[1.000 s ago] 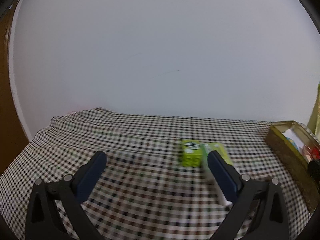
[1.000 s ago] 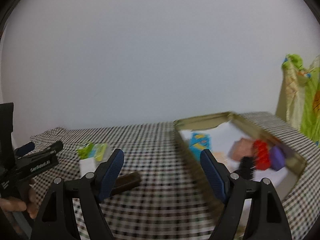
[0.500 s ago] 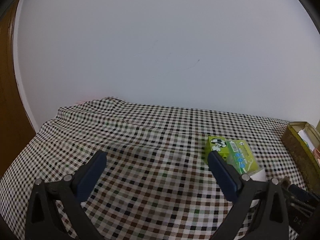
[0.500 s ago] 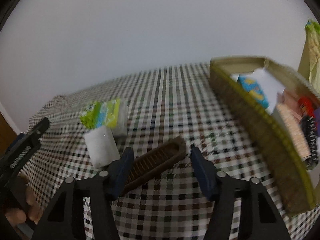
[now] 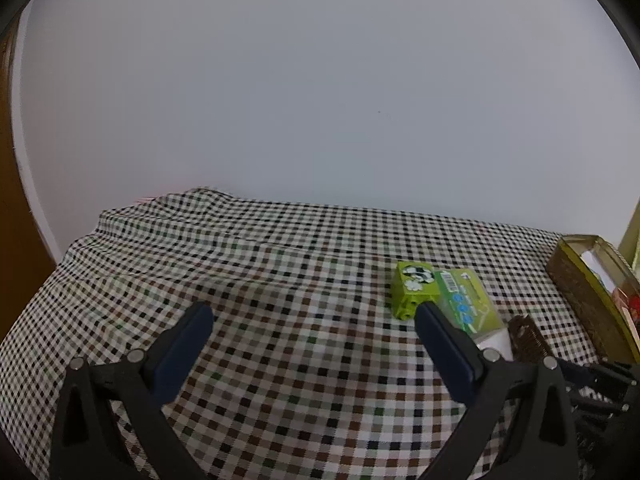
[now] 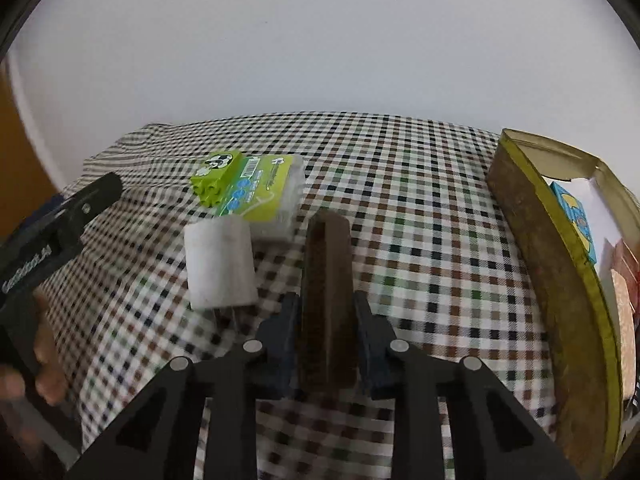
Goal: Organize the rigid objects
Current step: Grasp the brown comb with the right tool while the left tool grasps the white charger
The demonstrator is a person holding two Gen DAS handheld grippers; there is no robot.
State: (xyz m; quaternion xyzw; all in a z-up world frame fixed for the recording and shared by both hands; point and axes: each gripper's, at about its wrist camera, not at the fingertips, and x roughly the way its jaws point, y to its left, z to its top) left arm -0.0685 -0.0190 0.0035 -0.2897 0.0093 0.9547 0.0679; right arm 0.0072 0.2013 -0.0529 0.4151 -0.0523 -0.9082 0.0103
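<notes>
Since half a second ago the right gripper (image 6: pixel 326 308) has swung in over the brown bar (image 6: pixel 326 276) and narrowed its fingers from a wide straddle to a clench on the bar's near end, while the left view has slid a little so the green items sit nearer its middle.

Left wrist view: the left gripper (image 5: pixel 308 320) hangs low over the checked cloth (image 5: pixel 280 280), jaws spread wide with nothing between them. Just beyond its right finger lies the green block (image 5: pixel 412 288), touching the green-labelled box (image 5: pixel 466 304). The brown bar's end (image 5: pixel 526 338) shows just past that box. At the right edge stands the tray (image 5: pixel 580 296), its contents mostly cut off — only white and red patches show.

Right wrist view: the right gripper points forward and down, its blue pads (image 6: pixel 290 332) pressed against both sides of the bar, which lies lengthwise on the cloth pointing away. To the bar's left rests a white plug (image 6: pixel 220 264), prongs toward the camera, and behind it the box (image 6: pixel 264 196) with the block (image 6: pixel 216 178) against it. The tray (image 6: pixel 560 280) runs along the right — inside are a blue card (image 6: pixel 576 216), white paper and tan and red pieces. The left gripper's body (image 6: pixel 52 232) shows at the left edge, held in a hand (image 6: pixel 44 368).
</notes>
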